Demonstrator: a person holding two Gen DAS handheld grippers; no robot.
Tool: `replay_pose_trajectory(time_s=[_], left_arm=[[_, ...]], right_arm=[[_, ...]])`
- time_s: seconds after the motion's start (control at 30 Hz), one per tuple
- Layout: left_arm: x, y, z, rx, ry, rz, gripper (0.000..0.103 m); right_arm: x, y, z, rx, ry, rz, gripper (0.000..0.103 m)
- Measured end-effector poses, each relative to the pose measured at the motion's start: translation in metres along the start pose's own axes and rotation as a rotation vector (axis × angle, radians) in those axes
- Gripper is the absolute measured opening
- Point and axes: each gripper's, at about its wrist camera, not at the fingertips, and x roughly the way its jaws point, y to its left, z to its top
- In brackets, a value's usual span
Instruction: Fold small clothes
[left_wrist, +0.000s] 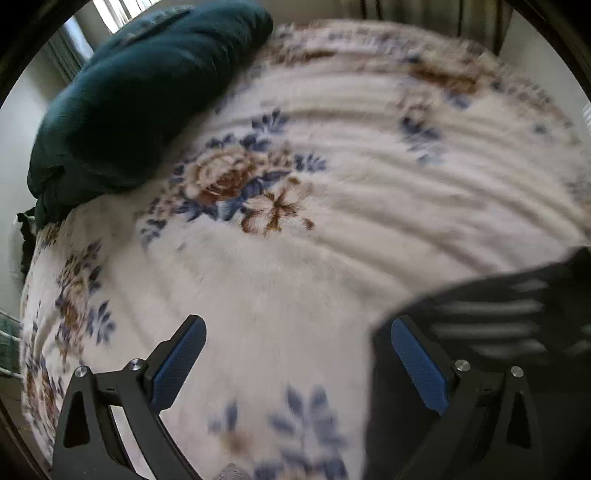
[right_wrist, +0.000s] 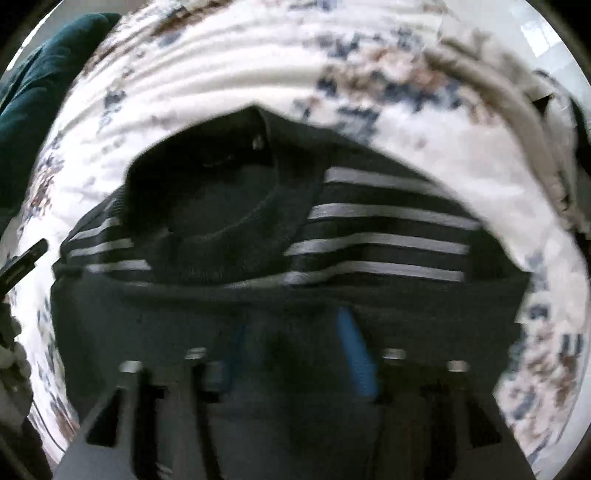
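A big fluffy white blanket with blue and brown flowers (left_wrist: 295, 266) covers the bed. All the other things sit on it or over it.

A small dark top with grey stripes (right_wrist: 388, 236) lies on the blanket. In the right wrist view it fills the middle of the picture. Its round neck hole points up toward the far side of the blanket. The grey stripes run across both shoulders, to the left and right of the neck hole. The near part of the top is plain and dark.

The right gripper (right_wrist: 295, 354) is right at the near edge of the top. The picture is blurry here. One blue pad (right_wrist: 356, 354) shows against the dark cloth, and the other finger is hard to see. I cannot tell if its jaws are apart or pinching the cloth.

The left gripper (left_wrist: 297, 363) hangs over the blanket, just to the left of the top. Its jaws are wide apart and hold nothing. The blue pad on the left finger (left_wrist: 179, 365) is over bare blanket. The blue pad on the right finger (left_wrist: 419, 363) is just at the edge of the dark top (left_wrist: 498, 332).

A fat dark green pillow (left_wrist: 147, 96) rests on the far left part of the blanket, well away from the top. A bit of it shows at the left edge of the right wrist view (right_wrist: 40, 81) too.
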Motion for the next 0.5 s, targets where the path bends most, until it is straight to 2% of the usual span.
replay_pose_trajectory(time_s=[0.07, 0.2, 0.37, 0.5], left_arm=[[-0.038, 0.0, -0.02, -0.002, -0.03, -0.057, 0.103], [-0.083, -0.017, -0.051, 0.0, -0.01, -0.112, 0.103], [-0.128, -0.051, -0.101, 0.026, 0.06, -0.183, 0.103], [-0.175, -0.121, -0.171, 0.106, 0.137, -0.253, 0.103]], right_arm=[[-0.026, -0.011, -0.012, -0.013, -0.026, 0.017, 0.102], [-0.072, -0.037, -0.049, -0.014, -0.027, 0.018, 0.102], [-0.143, -0.106, -0.11, 0.044, 0.005, 0.041, 0.102], [-0.18, -0.161, -0.164, 0.043, 0.04, 0.002, 0.102]])
